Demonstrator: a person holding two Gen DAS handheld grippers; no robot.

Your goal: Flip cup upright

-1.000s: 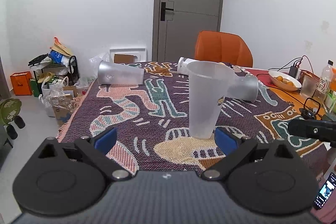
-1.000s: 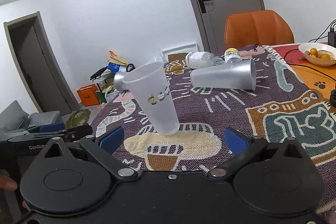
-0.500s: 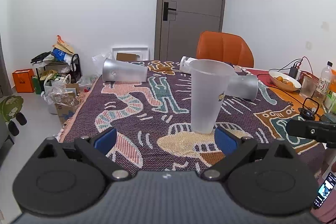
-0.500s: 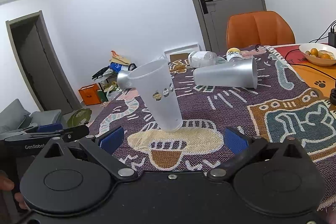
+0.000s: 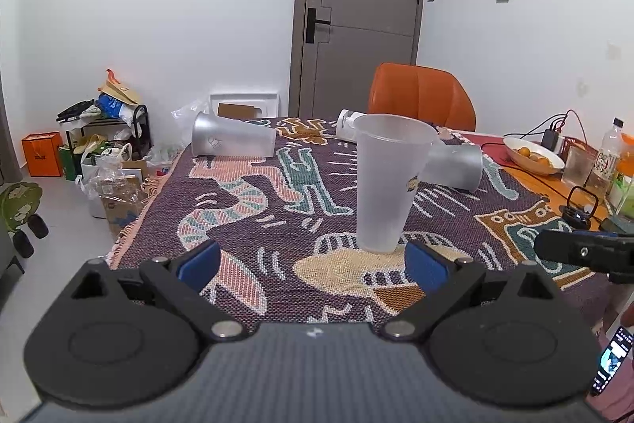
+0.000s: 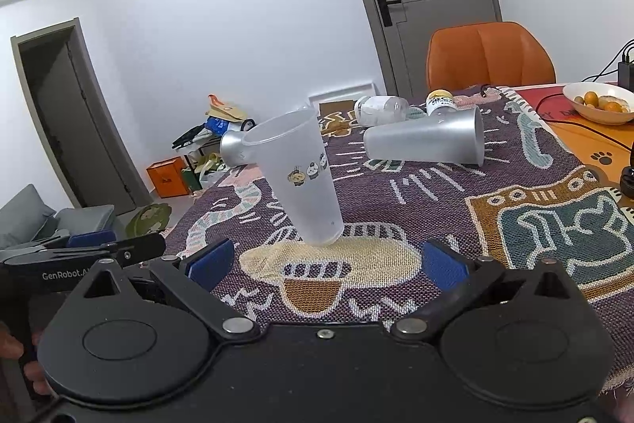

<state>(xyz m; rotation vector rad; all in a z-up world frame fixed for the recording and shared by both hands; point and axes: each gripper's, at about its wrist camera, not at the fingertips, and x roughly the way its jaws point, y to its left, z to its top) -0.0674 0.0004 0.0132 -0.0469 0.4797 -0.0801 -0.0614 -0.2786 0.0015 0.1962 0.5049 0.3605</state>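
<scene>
Tools backed off, cup upright

"GenRobot.A" on left tool

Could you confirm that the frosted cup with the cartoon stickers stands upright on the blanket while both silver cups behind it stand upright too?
Not quite. The frosted cup does stand upright on the blanket, but both silver cups lie on their sides: one behind it to the right, the other at the far left edge. Both wrist views show this.
</scene>
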